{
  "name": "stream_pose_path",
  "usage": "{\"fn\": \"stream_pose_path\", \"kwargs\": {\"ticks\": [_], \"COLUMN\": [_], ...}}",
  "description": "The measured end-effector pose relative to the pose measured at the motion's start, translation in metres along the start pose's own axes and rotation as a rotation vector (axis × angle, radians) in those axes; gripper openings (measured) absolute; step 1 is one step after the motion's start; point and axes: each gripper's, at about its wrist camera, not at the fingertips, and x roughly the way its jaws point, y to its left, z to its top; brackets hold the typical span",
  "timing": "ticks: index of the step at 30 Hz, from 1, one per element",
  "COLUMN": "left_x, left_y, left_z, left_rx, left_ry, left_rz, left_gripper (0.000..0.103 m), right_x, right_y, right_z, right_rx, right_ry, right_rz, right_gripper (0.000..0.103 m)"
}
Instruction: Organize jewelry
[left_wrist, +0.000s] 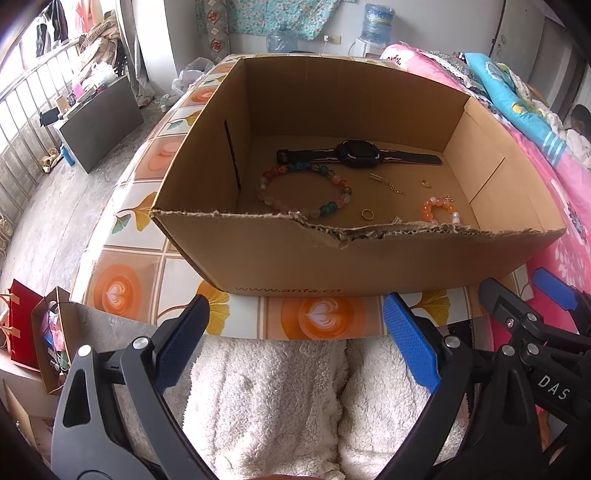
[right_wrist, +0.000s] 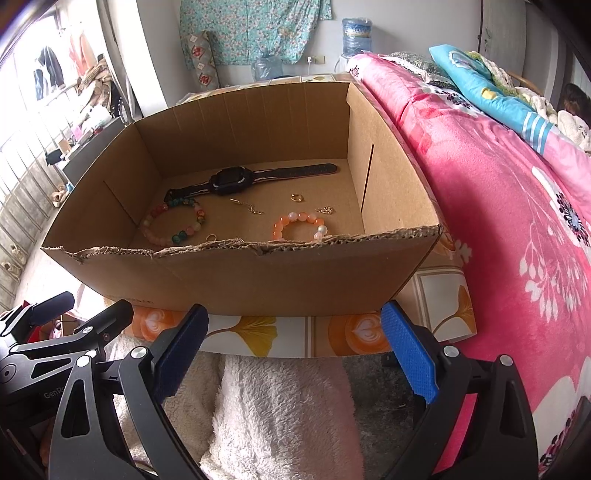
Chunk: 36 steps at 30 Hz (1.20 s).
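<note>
Blue-padded fingers on your left gripper (left_wrist: 295, 347) and right gripper (right_wrist: 293, 350) are spread wide, empty, short of the cardboard box (left_wrist: 369, 266) on the counter (left_wrist: 147, 221), likely staging. Inside: bead bracelets (left_wrist: 304, 194), ring (left_wrist: 366, 213), watch (left_wrist: 356, 154) farthest. Torn front rim partly hides nearest pieces.

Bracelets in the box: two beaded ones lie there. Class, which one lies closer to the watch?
The multicoloured bracelet, the larger one with green, blue and red beads. It lies right beside the watch strap, while the smaller orange bracelet lies nearer the box's torn front edge.
</note>
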Motion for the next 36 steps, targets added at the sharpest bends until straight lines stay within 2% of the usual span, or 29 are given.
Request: {"fn": "stream_pose_path", "kwargs": {"ticks": [36], "left_x": [0.0023], "left_y": [0.0004], "left_z": [-0.0006], "left_rx": [-0.001], "left_ry": [0.000], "left_rz": [0.015], "left_gripper": [0.091], "right_x": [0.0000], "right_y": [0.0015], "right_z": [0.0016], "right_rx": [-0.004], "right_ry": [0.006], "right_rz": [-0.002], "right_gripper": [0.092]}}
